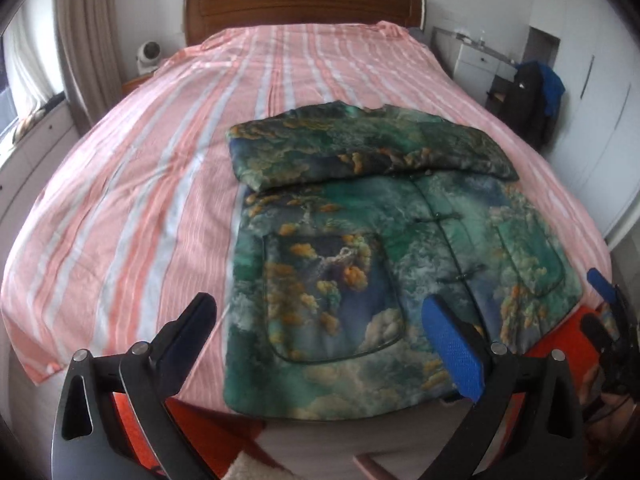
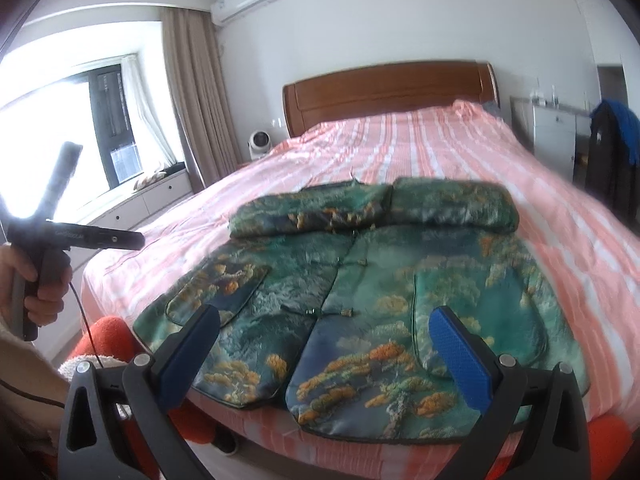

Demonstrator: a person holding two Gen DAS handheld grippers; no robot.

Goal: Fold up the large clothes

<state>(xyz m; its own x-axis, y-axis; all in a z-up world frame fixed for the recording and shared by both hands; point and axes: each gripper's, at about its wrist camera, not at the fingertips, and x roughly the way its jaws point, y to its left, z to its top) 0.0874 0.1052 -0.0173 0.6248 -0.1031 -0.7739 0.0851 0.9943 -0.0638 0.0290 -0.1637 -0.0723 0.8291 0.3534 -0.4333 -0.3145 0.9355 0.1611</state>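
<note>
left gripper (image 1: pixel 326 344): black-and-blue two-finger tool, jaws spread wide, nothing held; hovers over the near-left hem of the jacket, not touching as far as the fisheye shows.
right gripper (image 2: pixel 334 350): same build, jaws wide apart, nothing between them; above the near hem, roughly centred on the front closure.
hand (image 2: pixel 28 284): in the right wrist view, a person's hand grips the left tool's handle at the far left, off the bed's edge.
jacket (image 1: pixel 360 272): green-blue padded garment with orange cloud print, front up, knot buttons closed down the middle, two patch pockets; lies flat at the foot of the bed, hem just over the near edge.
sleeves (image 2: pixel 372 210): folded across the chest, forming a padded band at the jacket's far end.
bedsheet (image 1: pixel 140 184): pink and white striped, lightly wrinkled, covers the whole bed.
headboard (image 1: pixel 304 2): brown wood, at the far end.
</note>
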